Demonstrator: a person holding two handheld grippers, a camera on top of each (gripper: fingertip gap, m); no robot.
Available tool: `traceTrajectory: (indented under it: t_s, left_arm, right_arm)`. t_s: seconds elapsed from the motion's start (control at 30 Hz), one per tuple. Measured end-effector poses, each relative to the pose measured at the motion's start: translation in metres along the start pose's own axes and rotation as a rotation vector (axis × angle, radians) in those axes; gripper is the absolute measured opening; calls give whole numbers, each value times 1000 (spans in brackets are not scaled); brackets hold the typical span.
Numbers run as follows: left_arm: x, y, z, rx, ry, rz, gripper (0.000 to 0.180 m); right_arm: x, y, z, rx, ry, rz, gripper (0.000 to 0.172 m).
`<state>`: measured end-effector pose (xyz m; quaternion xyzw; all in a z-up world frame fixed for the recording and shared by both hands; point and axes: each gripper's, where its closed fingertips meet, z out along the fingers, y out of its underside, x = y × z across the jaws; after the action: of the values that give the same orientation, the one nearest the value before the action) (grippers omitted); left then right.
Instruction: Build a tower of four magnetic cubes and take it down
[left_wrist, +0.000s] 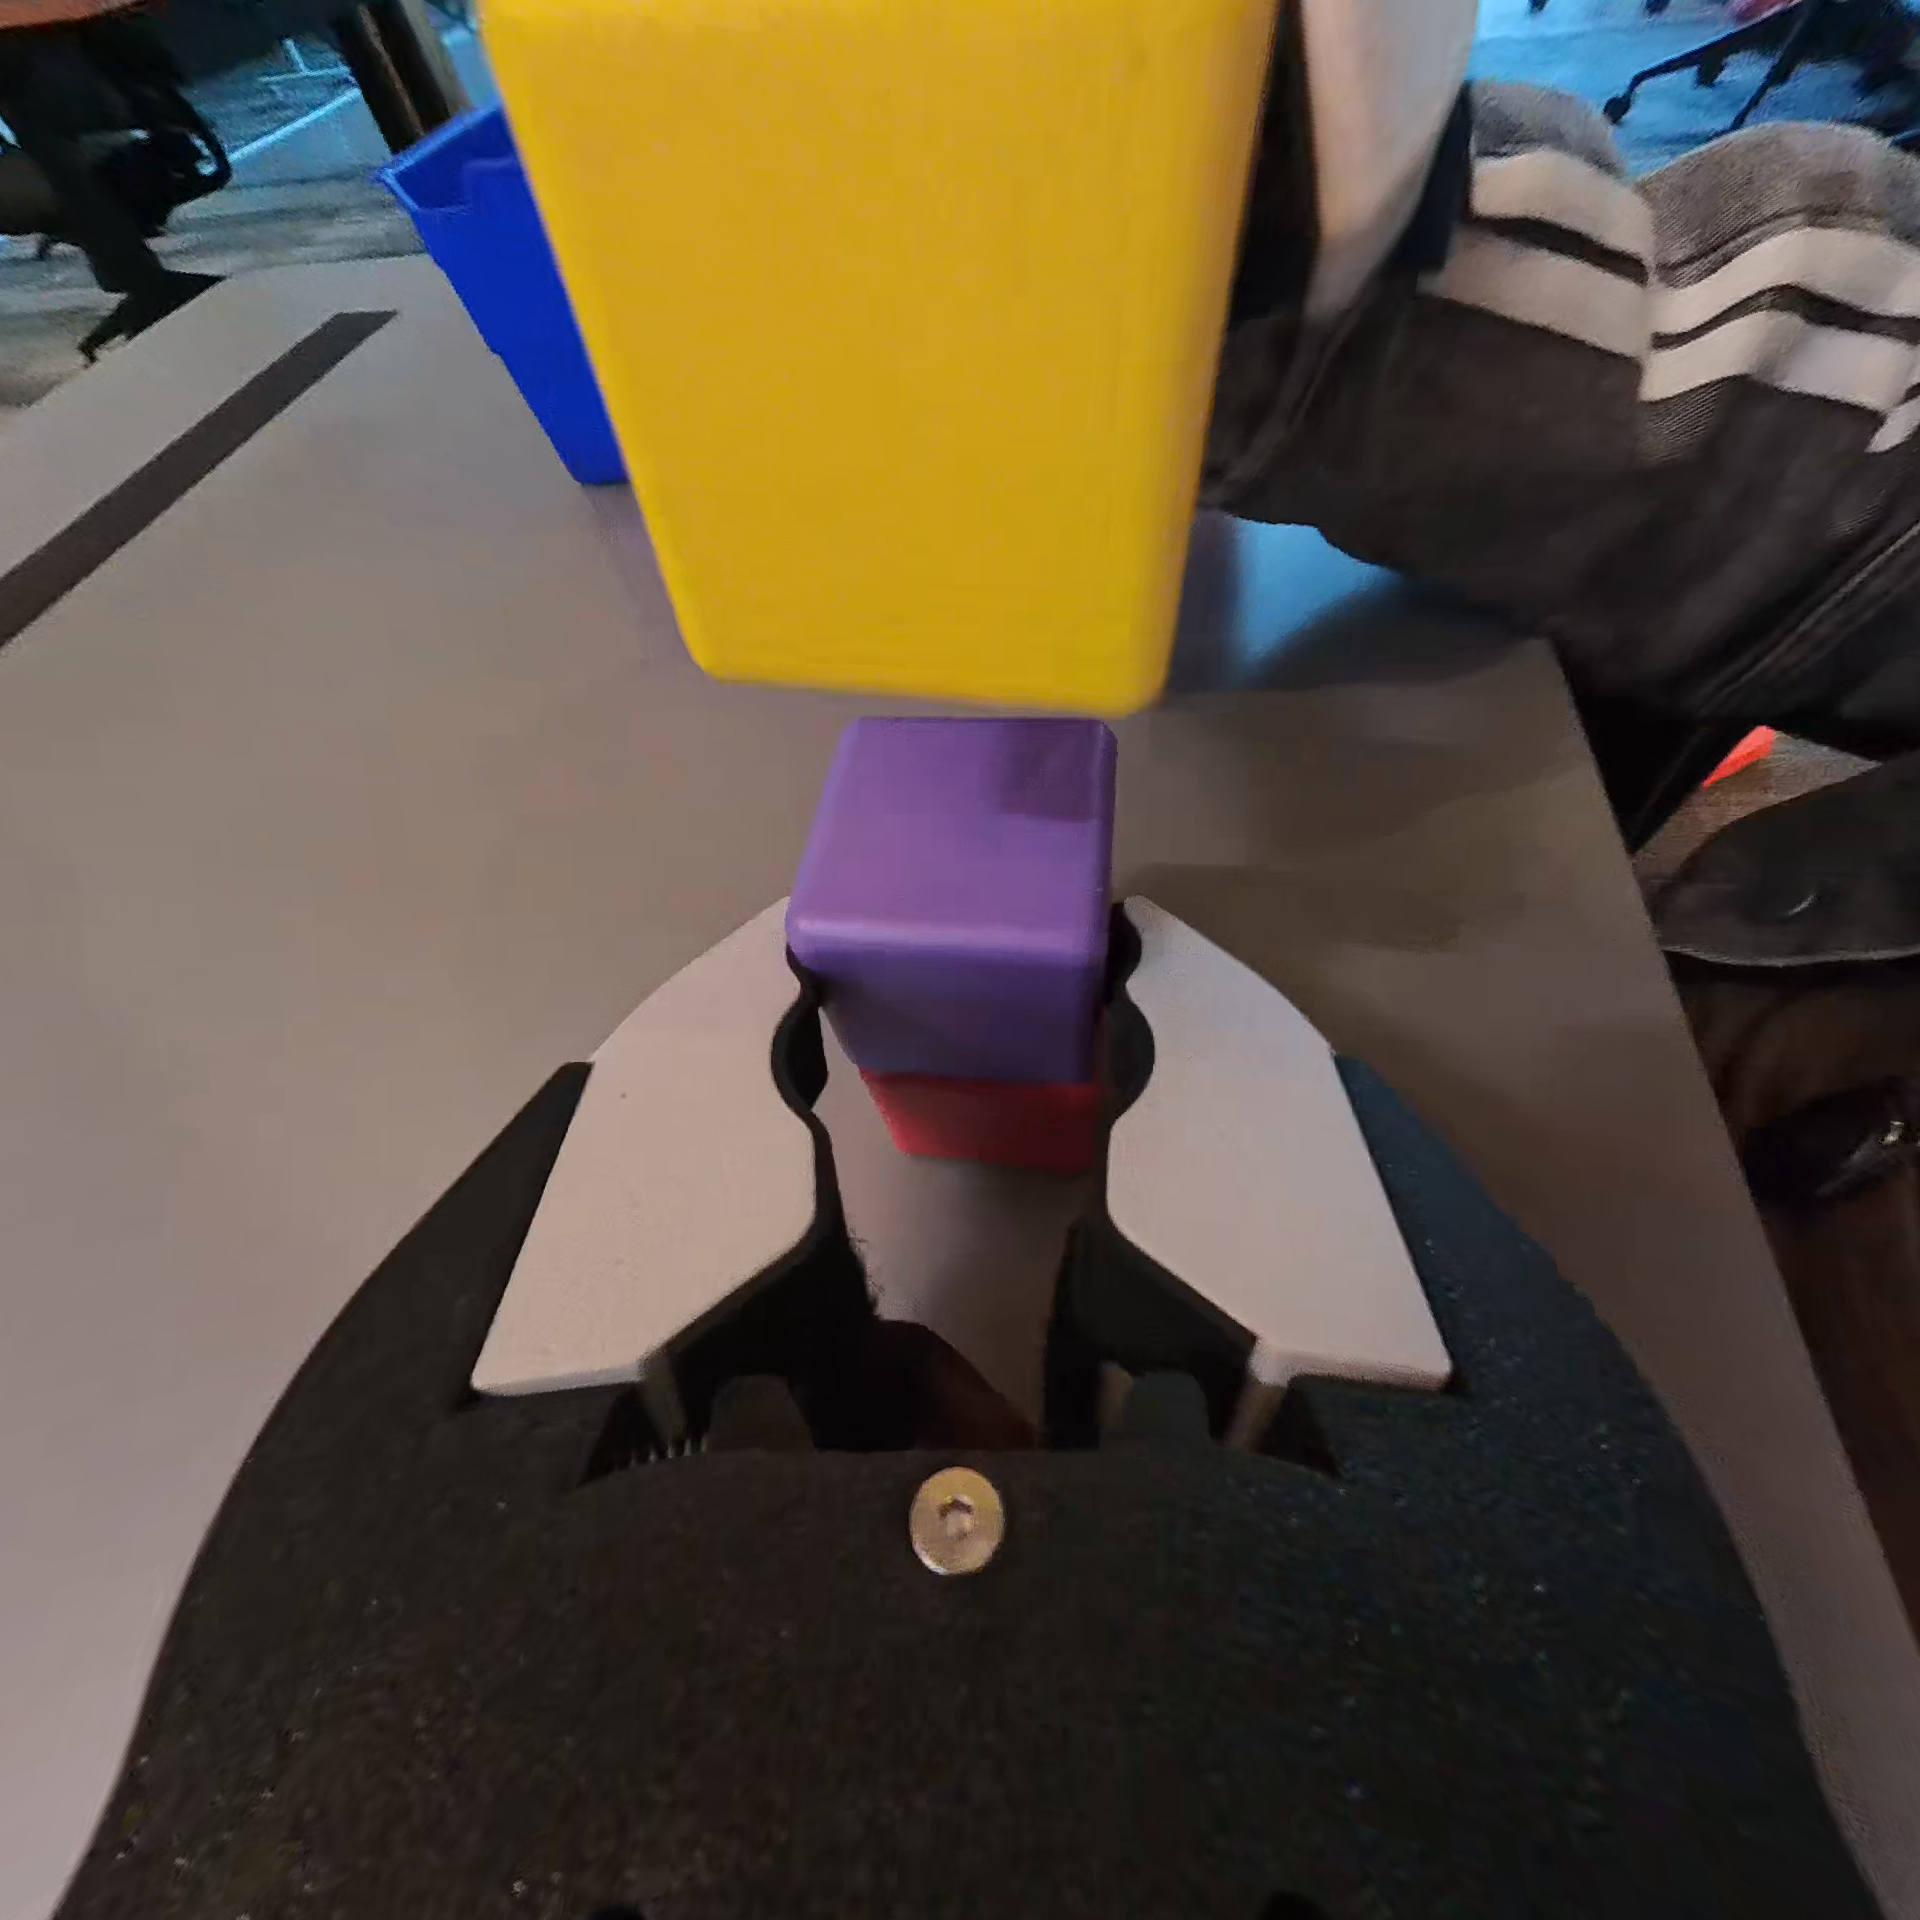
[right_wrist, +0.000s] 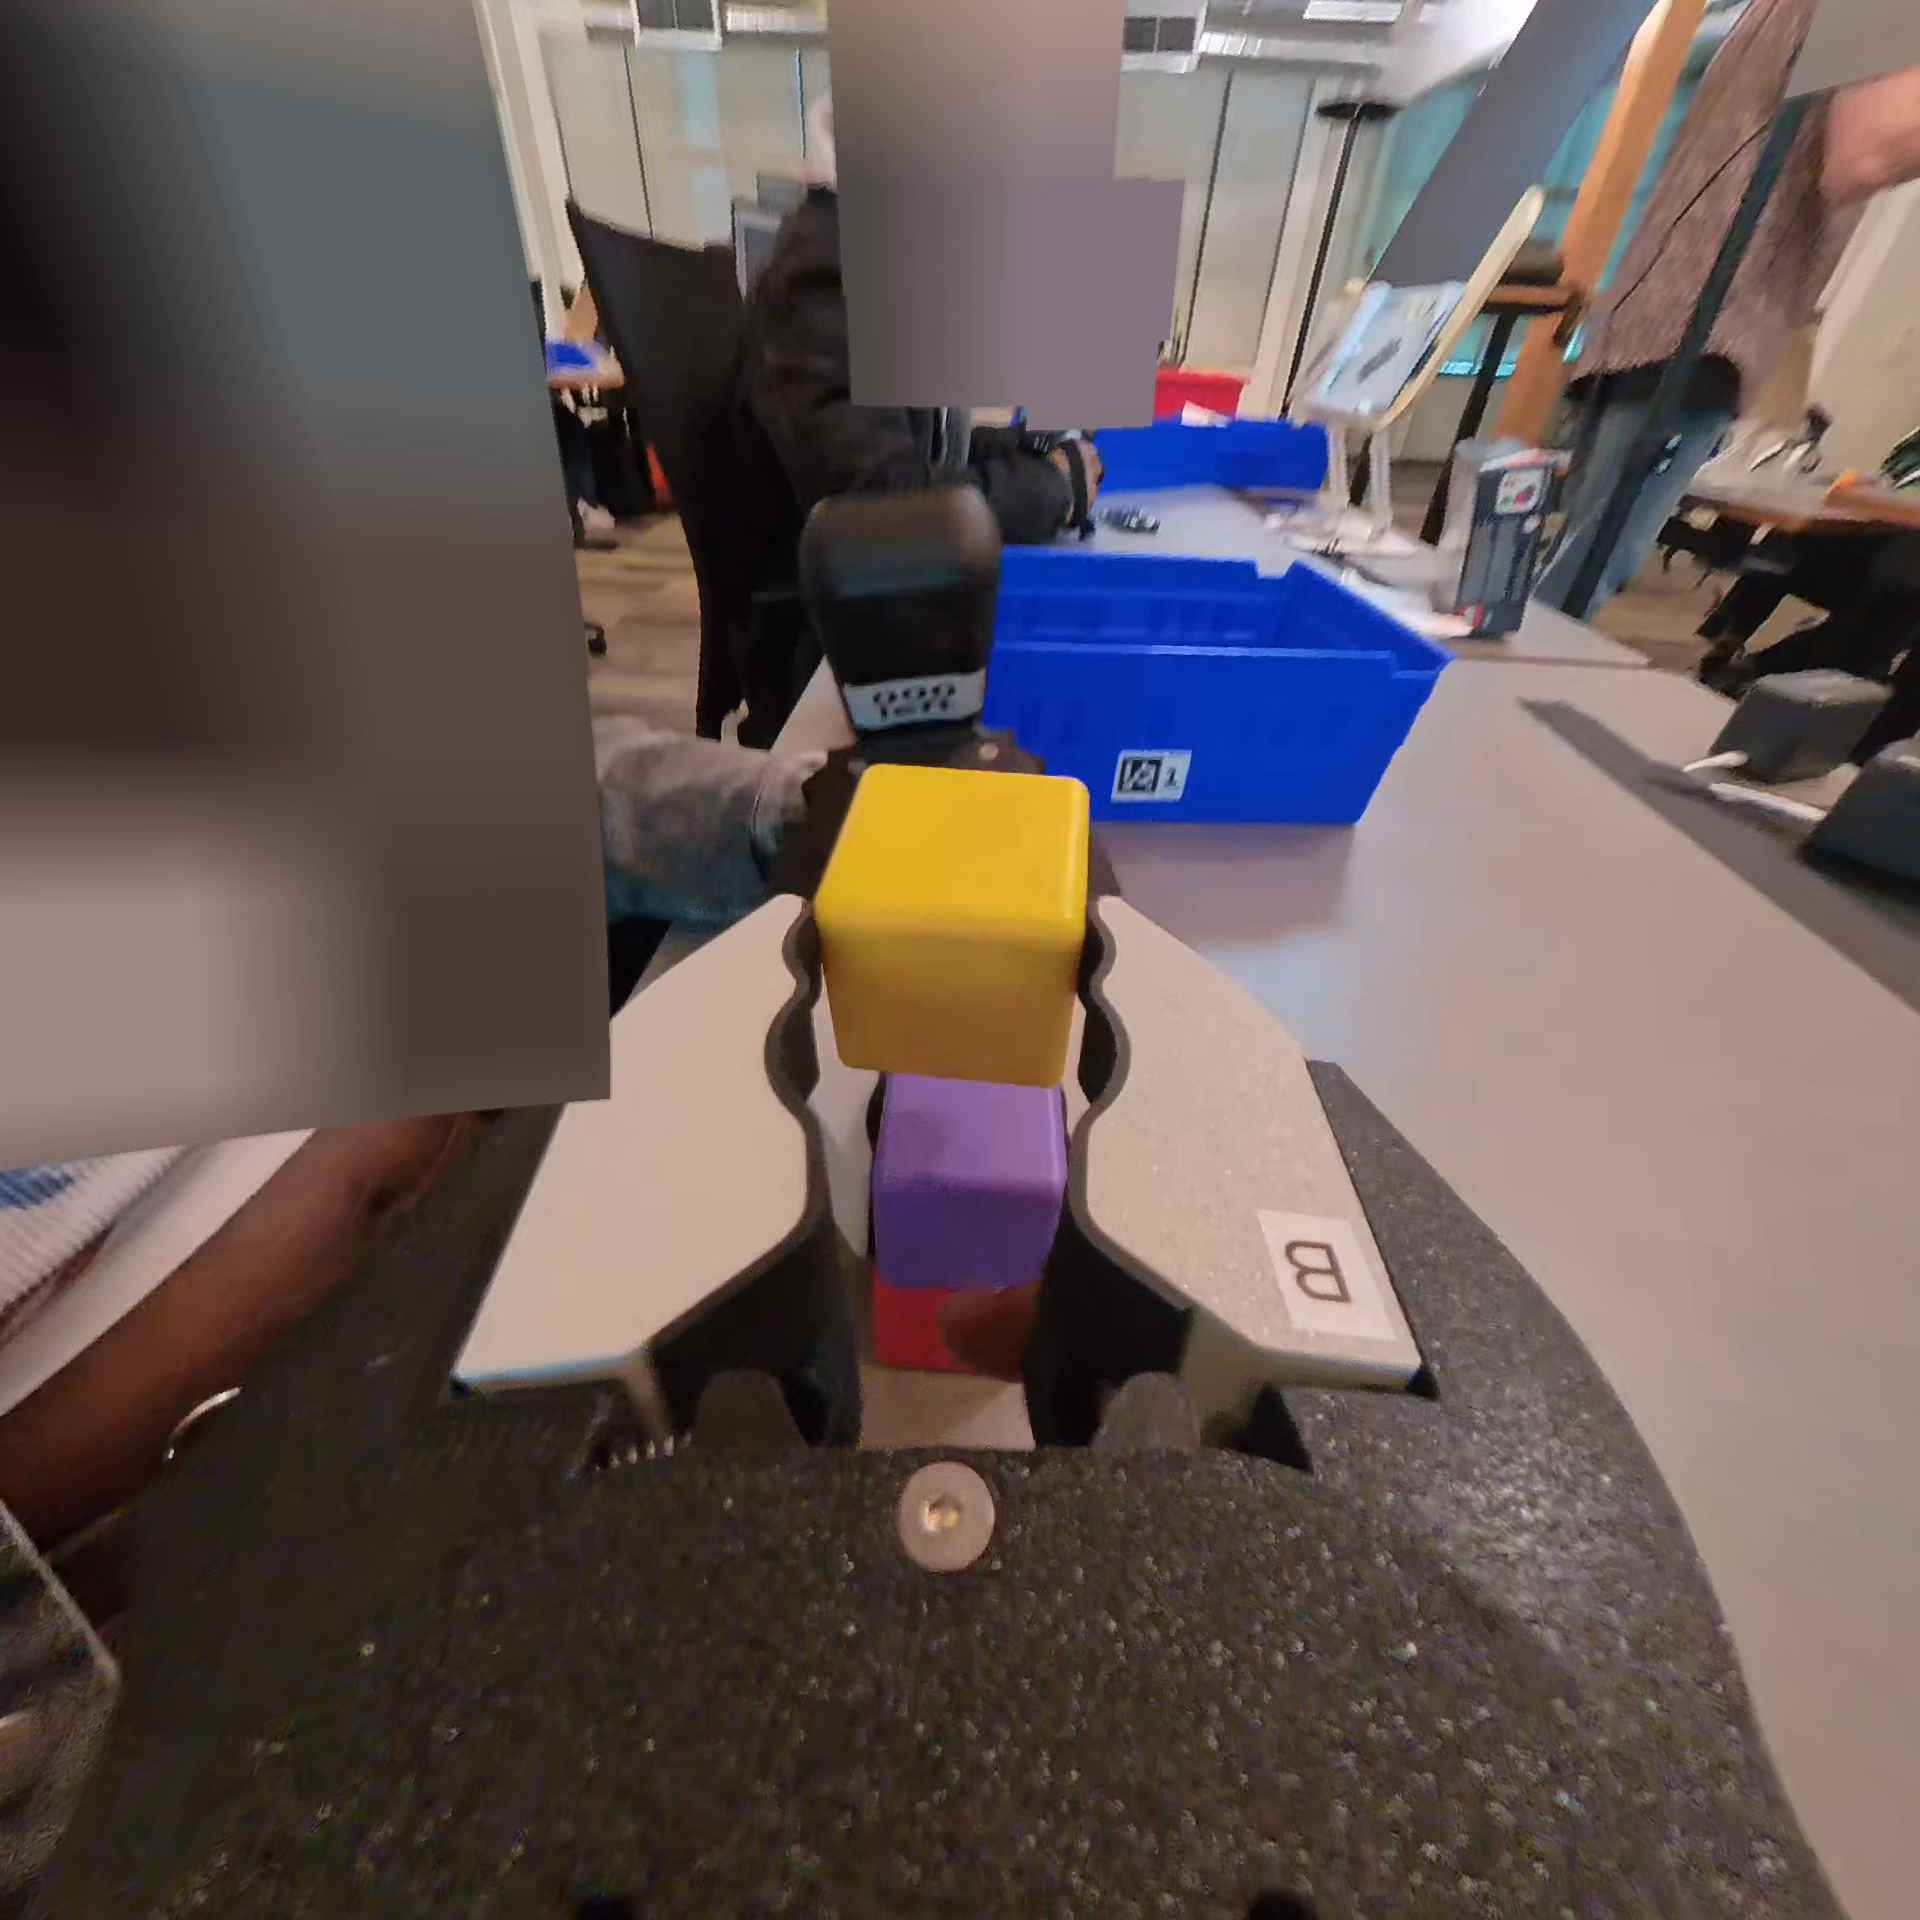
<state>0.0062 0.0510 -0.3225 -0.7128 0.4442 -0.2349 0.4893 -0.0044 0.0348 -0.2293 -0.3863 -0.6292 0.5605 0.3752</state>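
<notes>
Left tool (left_wrist: 951, 971) clamps the purple cube (left_wrist: 956, 904) above the red cube (left_wrist: 987, 1122) on the desk (left_wrist: 364, 831); right tool (right_wrist: 951, 935) grips the yellow cube (right_wrist: 951, 925), which should be squared over purple, released only once seated.

Three cubes (right_wrist: 951, 925), two blue bins (right_wrist: 1195, 707).

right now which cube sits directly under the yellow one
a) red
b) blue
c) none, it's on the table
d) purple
d: in the right wrist view the yellow cube sits above the purple cube, and the red cube is lowest, under the purple one.
</notes>
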Motion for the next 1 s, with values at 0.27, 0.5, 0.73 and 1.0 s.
traceTrajectory:
  t_s: [0.27, 0.5, 0.73, 1.0]
  left_arm:
    - [6, 1, -3, 4, 25, -3, 50]
    - [8, 1, -4, 4, 34, -2, 50]
    - [8, 1, -4, 4, 31, -3, 50]
    - [9, 2, -5, 3, 41, -8, 50]
  right_arm:
    - [-2, 20, 7, -103, -24, 13, 48]
    - [-3, 30, 11, -134, -40, 32, 47]
    - [-3, 30, 10, -97, -53, 38, 48]
    - [-4, 31, 12, -93, -53, 25, 48]
